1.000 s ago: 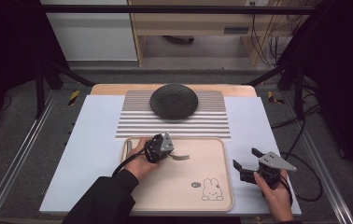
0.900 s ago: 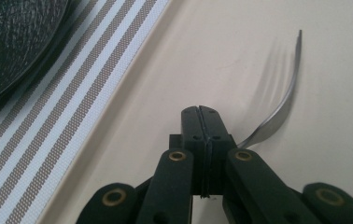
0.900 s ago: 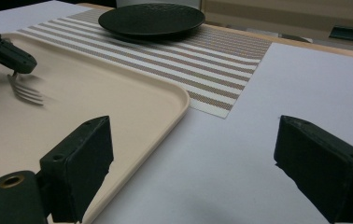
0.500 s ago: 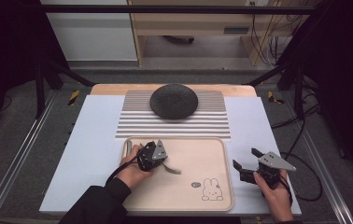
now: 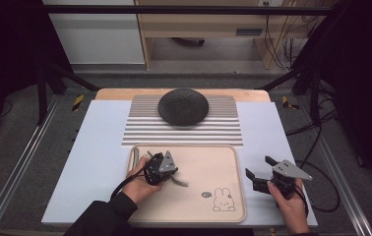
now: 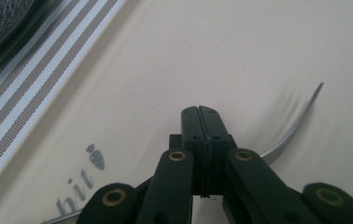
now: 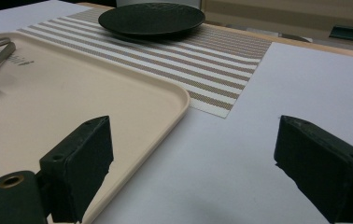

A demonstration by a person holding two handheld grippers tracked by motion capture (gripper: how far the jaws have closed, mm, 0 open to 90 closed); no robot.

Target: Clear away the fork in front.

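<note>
Left gripper pinches a metal utensil on the beige tray; right gripper waits wide open beside the tray.

High view: the left gripper sits over the left part of the tray, a curved metal utensil reaching out from under it onto the tray floor; the right gripper rests on the white tabletop just right of the tray, and a dark plate lies on a striped mat beyond.
Left gripper view: its fingers are pressed together, the utensil's thin curved end emerging at their right; exactly what part they clamp is hidden.
Right gripper view: its fingers stand far apart, holding nothing, one over the tray rim.
</note>
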